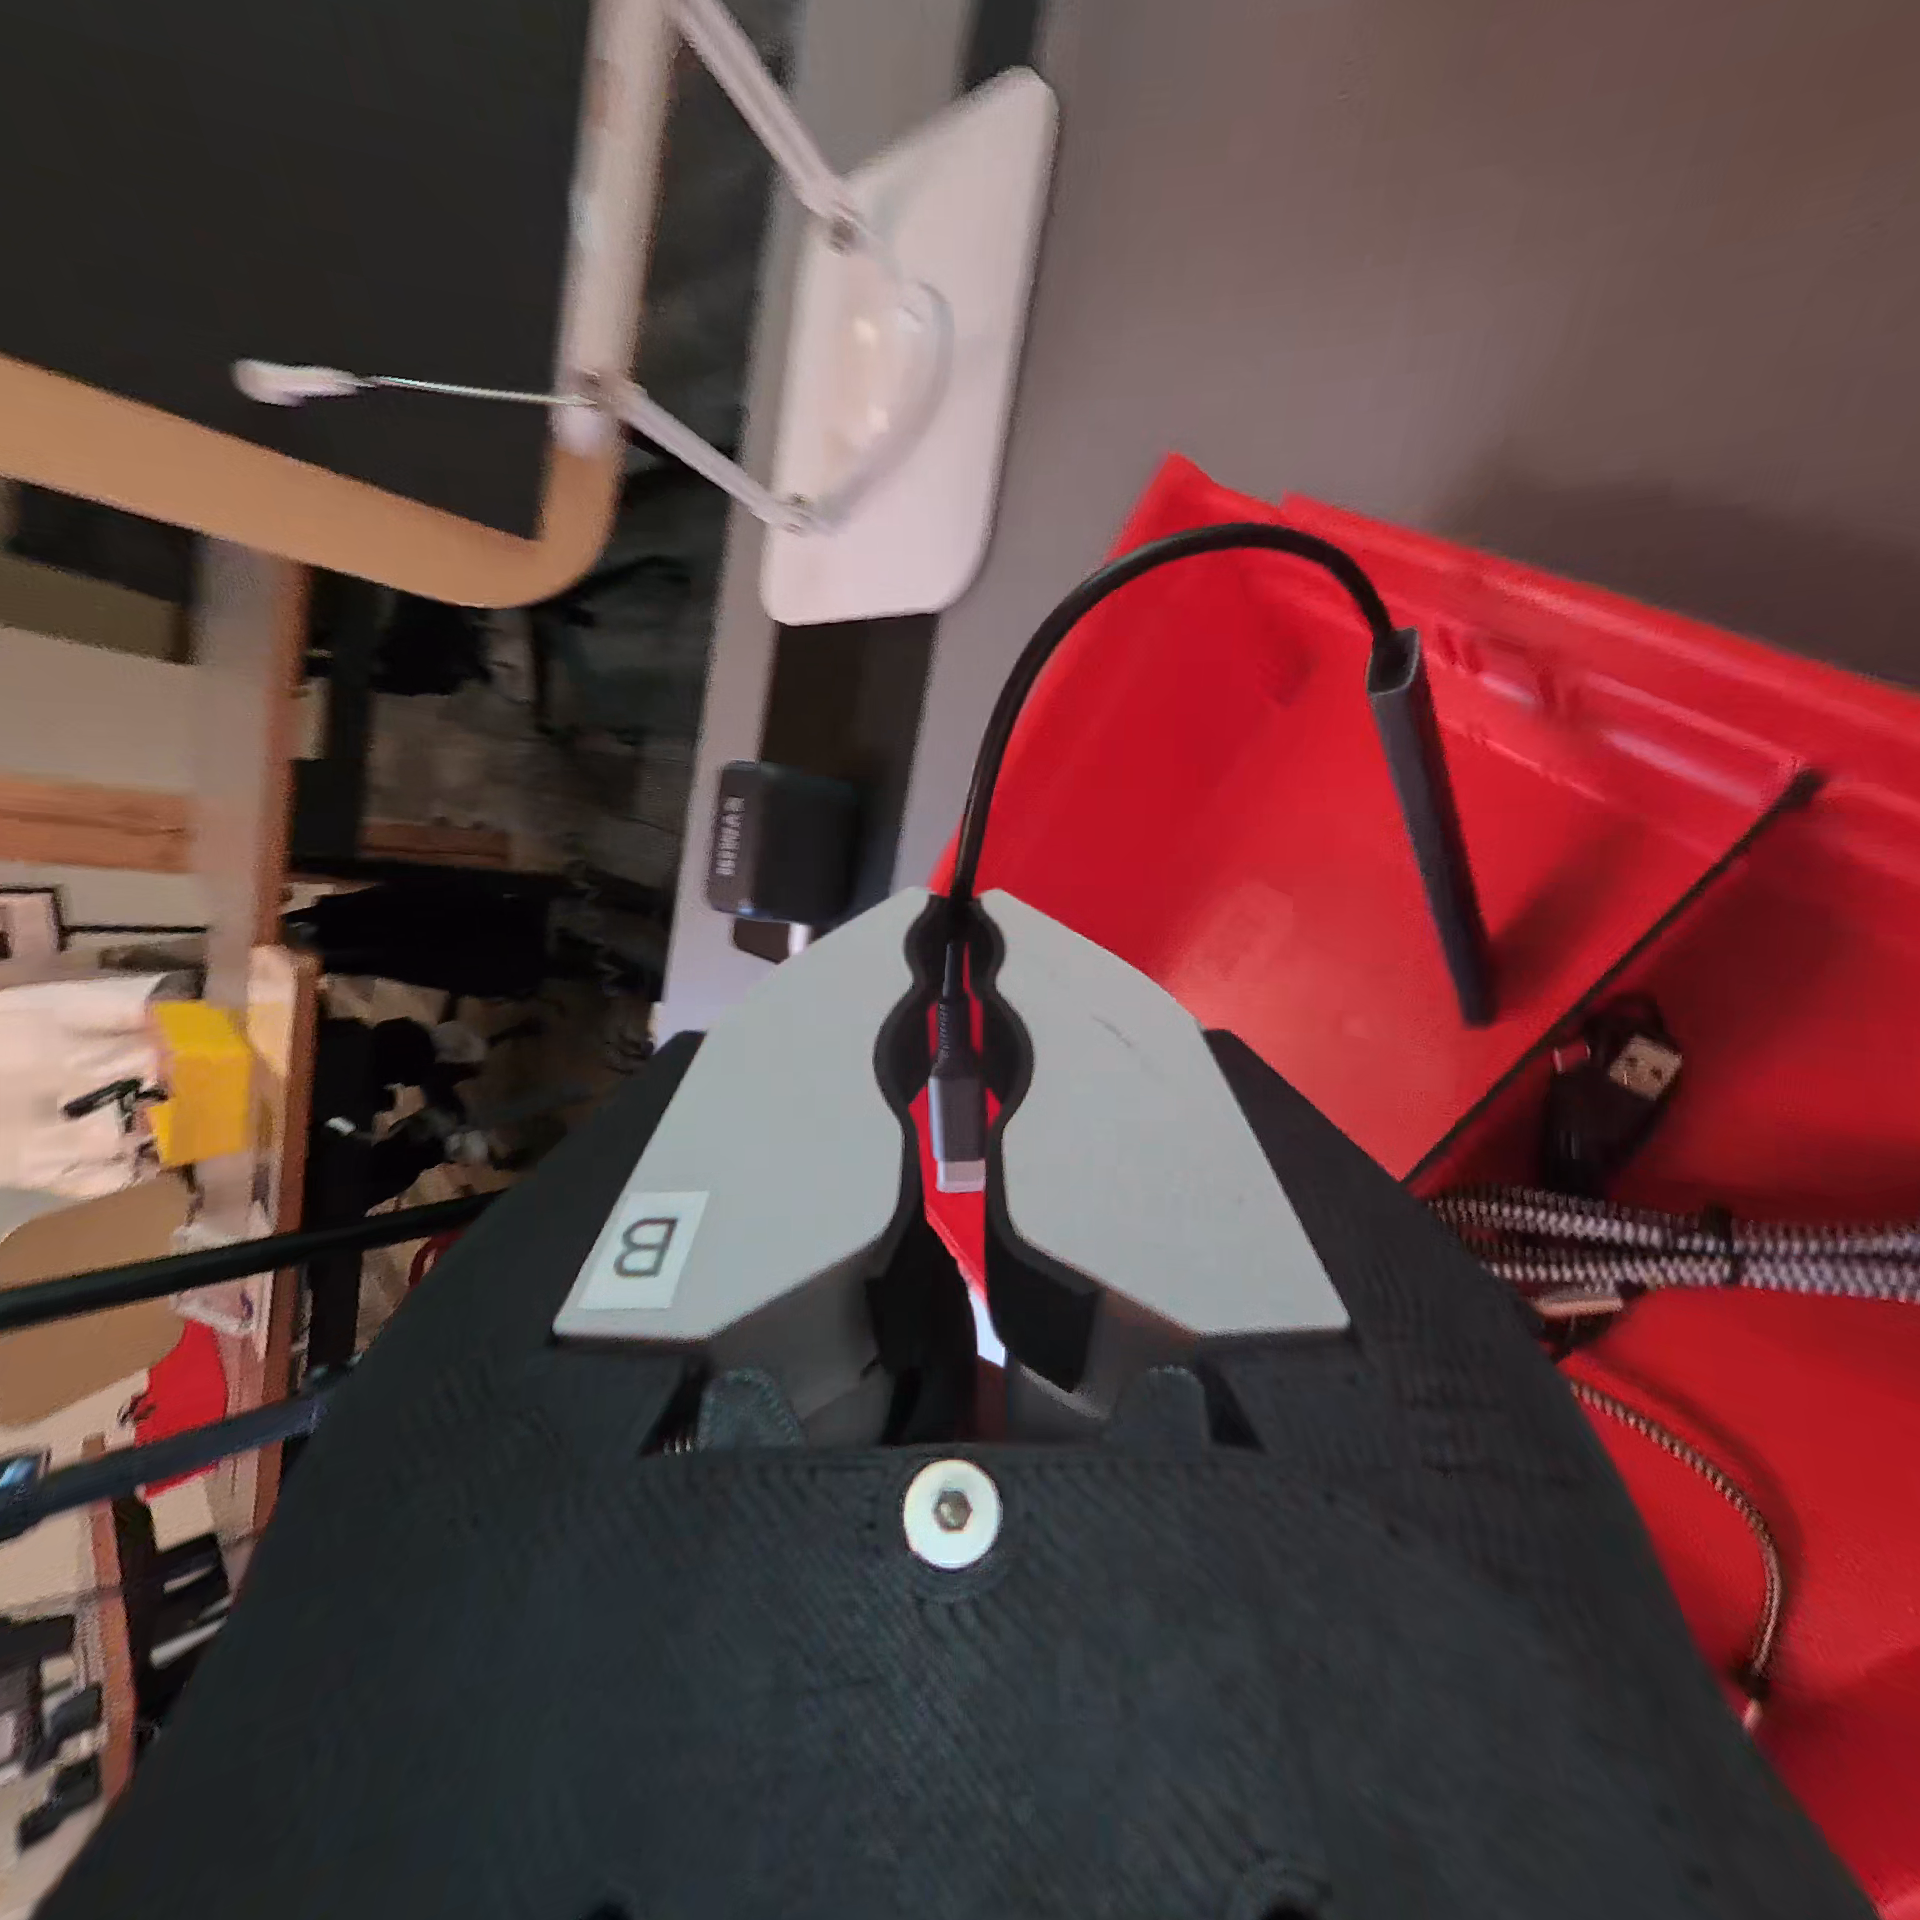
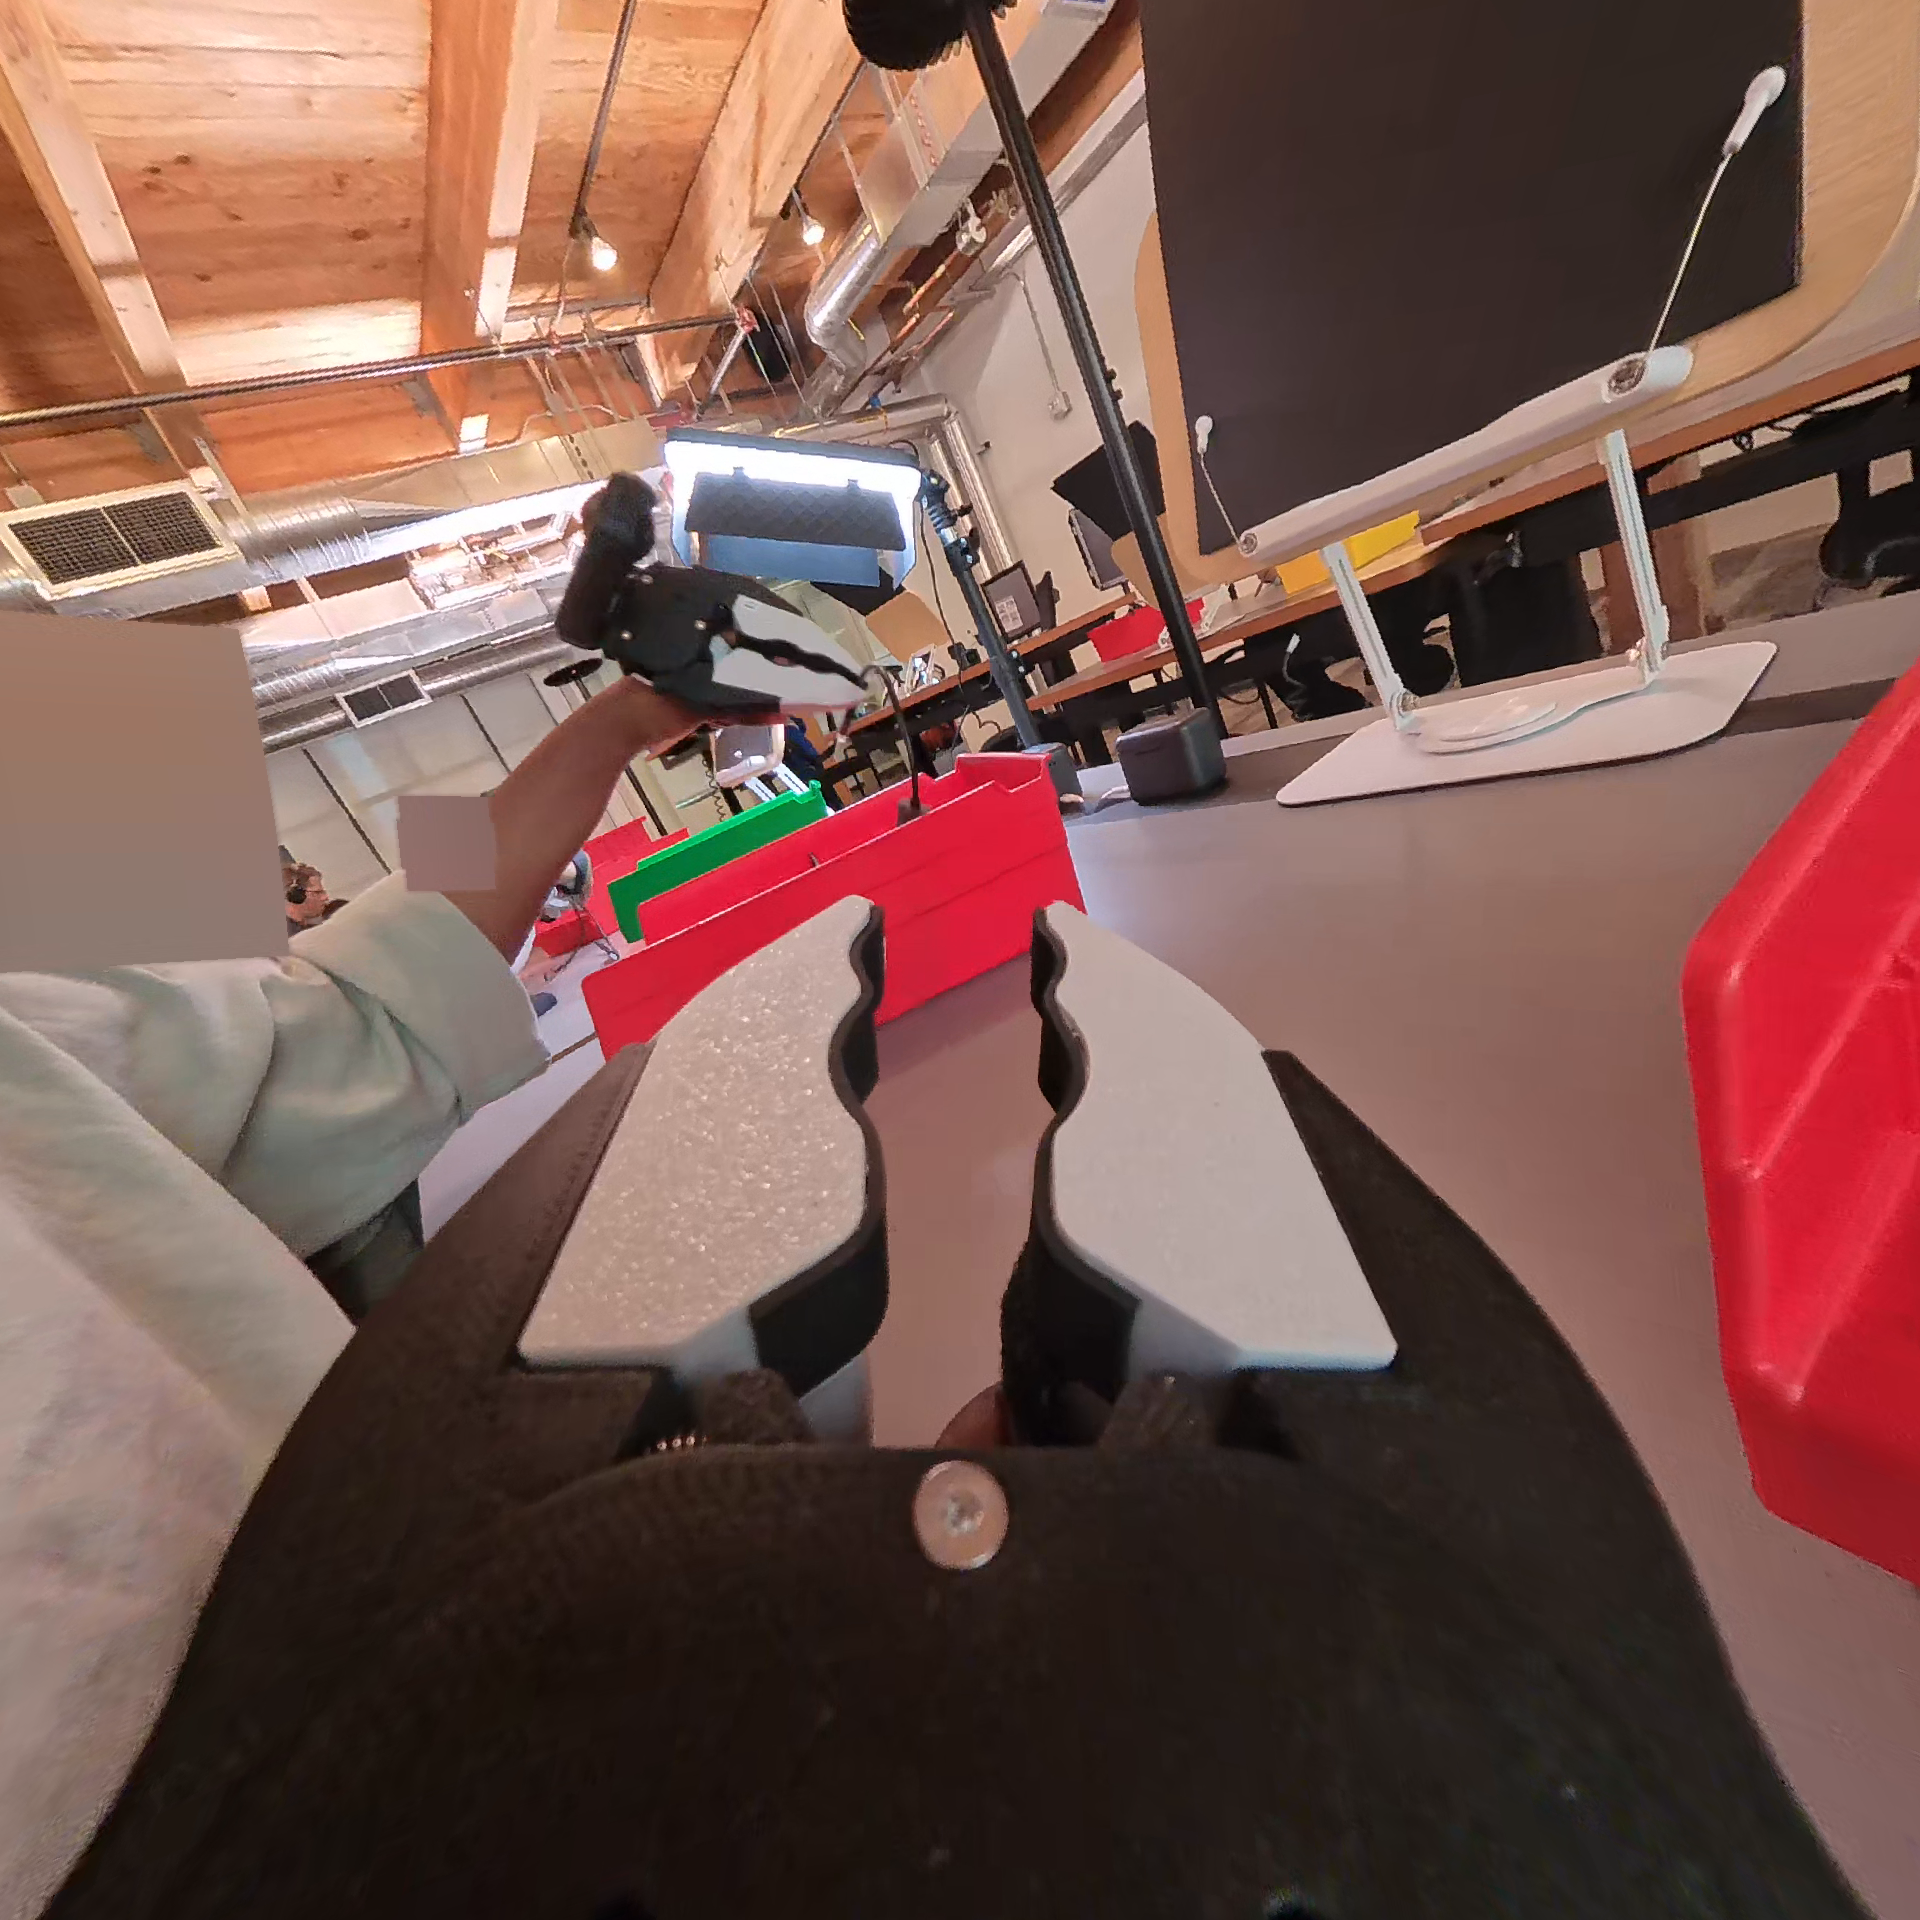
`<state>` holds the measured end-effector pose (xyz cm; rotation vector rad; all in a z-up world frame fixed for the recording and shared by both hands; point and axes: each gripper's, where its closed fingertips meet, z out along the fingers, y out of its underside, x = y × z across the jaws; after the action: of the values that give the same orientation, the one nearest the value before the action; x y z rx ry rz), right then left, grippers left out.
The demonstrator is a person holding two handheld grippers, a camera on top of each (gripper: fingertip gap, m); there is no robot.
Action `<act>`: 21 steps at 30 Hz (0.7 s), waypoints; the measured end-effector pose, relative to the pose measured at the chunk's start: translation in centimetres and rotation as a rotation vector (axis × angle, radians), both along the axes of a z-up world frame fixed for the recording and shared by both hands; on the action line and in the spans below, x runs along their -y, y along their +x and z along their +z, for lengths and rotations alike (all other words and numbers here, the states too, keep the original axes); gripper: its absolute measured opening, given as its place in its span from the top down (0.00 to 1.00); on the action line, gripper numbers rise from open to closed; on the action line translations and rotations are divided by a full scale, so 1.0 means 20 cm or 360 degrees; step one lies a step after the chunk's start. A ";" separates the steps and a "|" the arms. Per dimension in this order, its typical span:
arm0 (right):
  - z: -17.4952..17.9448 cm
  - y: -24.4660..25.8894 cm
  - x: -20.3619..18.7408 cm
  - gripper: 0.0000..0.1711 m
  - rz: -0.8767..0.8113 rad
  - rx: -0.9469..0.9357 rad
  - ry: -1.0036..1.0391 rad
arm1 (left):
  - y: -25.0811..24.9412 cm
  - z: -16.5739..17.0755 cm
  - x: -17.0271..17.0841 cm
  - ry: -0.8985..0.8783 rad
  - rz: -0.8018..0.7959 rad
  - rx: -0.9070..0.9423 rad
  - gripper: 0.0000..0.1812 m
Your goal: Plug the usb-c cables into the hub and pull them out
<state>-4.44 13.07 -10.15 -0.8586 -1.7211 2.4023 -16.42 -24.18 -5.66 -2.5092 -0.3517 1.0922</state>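
Observation:
My left gripper [image 1: 961,899] is shut on the thin black cable [image 1: 1049,623] of the hub, just behind its silver USB-C plug [image 1: 956,1138], which sits between the fingers. The cable arcs up and over to the slim dark grey hub [image 1: 1429,821], which hangs steeply with its lower end inside a red bin [image 1: 1195,779]. A black-and-white braided cable [image 1: 1662,1247] and a black cable with a USB plug [image 1: 1621,1070] lie in the bin. My right gripper [image 2: 956,925] is open and empty, low over the grey table [image 2: 1351,987]. The right wrist view shows the left gripper [image 2: 769,655] held high over the bin [image 2: 862,894].
A white stand with a flat base [image 2: 1538,717] and a small black box [image 2: 1169,753] stand at the back of the table. Another red bin [image 2: 1818,1143] is close on the right. A green bin [image 2: 717,842] lies behind the red one. A black pole [image 2: 1081,364] rises behind. Tip to tip, the grippers are about 40 centimeters apart.

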 end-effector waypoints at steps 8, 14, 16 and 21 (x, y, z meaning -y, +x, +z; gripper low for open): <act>0.02 0.05 0.02 0.84 0.0027 -0.0084 0.0022 | 0.10 0.48 -0.24 0.0606 0.0150 -0.0672 0.97; 0.03 0.12 0.09 0.78 0.0100 -0.0150 0.0139 | 0.27 0.66 -0.54 0.0837 0.0022 -0.0911 0.97; 0.04 0.15 0.13 0.75 0.0121 -0.0163 0.0164 | 0.34 0.66 -0.66 0.0936 -0.0067 -0.0873 0.97; 0.15 0.26 0.23 0.65 0.0126 -0.0274 0.0161 | 0.53 0.54 -0.98 0.1176 -0.0242 -0.0745 0.98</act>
<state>0.72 8.57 -7.24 -0.5633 -1.8229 2.3344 -5.90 -4.56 5.13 -1.5627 -0.3392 1.1714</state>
